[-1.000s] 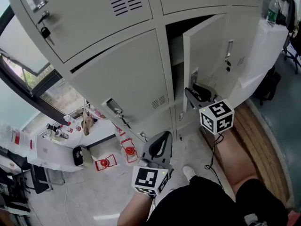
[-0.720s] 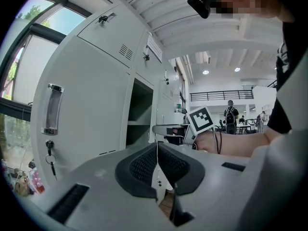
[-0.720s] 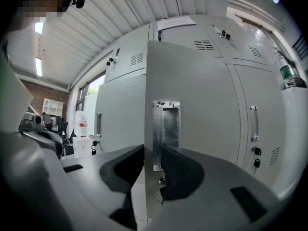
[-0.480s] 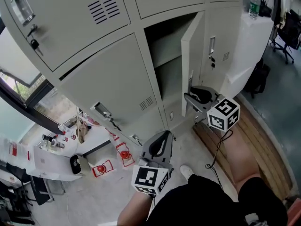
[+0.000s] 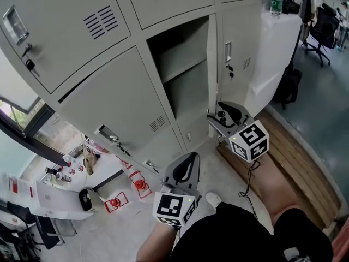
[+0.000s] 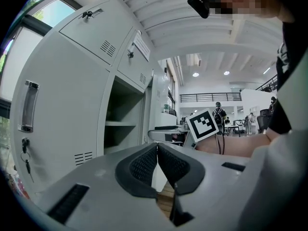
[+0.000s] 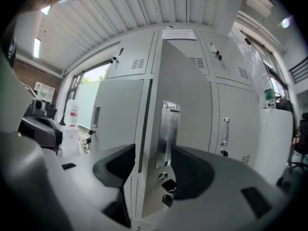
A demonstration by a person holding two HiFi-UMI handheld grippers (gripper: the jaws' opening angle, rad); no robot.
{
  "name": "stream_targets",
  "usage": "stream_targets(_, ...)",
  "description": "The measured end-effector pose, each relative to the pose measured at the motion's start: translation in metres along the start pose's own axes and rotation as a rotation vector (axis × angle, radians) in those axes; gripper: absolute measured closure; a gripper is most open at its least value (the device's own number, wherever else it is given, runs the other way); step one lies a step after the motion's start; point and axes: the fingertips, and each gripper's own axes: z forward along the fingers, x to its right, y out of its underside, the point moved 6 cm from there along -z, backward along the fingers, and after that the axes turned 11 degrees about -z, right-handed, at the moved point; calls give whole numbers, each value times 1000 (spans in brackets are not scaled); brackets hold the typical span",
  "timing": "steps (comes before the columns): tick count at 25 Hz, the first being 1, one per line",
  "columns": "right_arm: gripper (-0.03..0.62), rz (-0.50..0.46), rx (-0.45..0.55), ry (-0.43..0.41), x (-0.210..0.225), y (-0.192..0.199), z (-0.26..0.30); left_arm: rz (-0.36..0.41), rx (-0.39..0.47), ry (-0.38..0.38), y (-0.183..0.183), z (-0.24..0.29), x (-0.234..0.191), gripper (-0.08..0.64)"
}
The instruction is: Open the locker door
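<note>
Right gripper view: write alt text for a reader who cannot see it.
The right gripper, its dark-padded jaws just opened wide, straddles the edge of a pale grey metal locker door swung open, without pressing on it. A shiny steel latch plate and hanging keys sit between the jaws; closed grey lockers flank the door.

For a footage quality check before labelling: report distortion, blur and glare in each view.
Head view: evenly lit, sharp, lockers bowed by the wide lens. Left gripper view: heavy fisheye, black corners, bright window at upper left. Right gripper view: fisheye too, door sharp, ceiling lines curved.
</note>
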Motion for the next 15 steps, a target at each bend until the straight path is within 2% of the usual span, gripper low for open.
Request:
stream_targets(5,301,-14,-83,175,-11,5,8,2,-8,14,2,-2,8,540)
stream_targets(7,332,-27,-117,232,-9,8,8,2,-12,9,3,-5,8,540)
stream_targets(10,373,-22,-121,251,-8,11,4,1,-17,1,5,-10,6,540)
stream_targets(15,382,-15,-123,278,-5,14,-4,4,-20,3,6,-13,5,540)
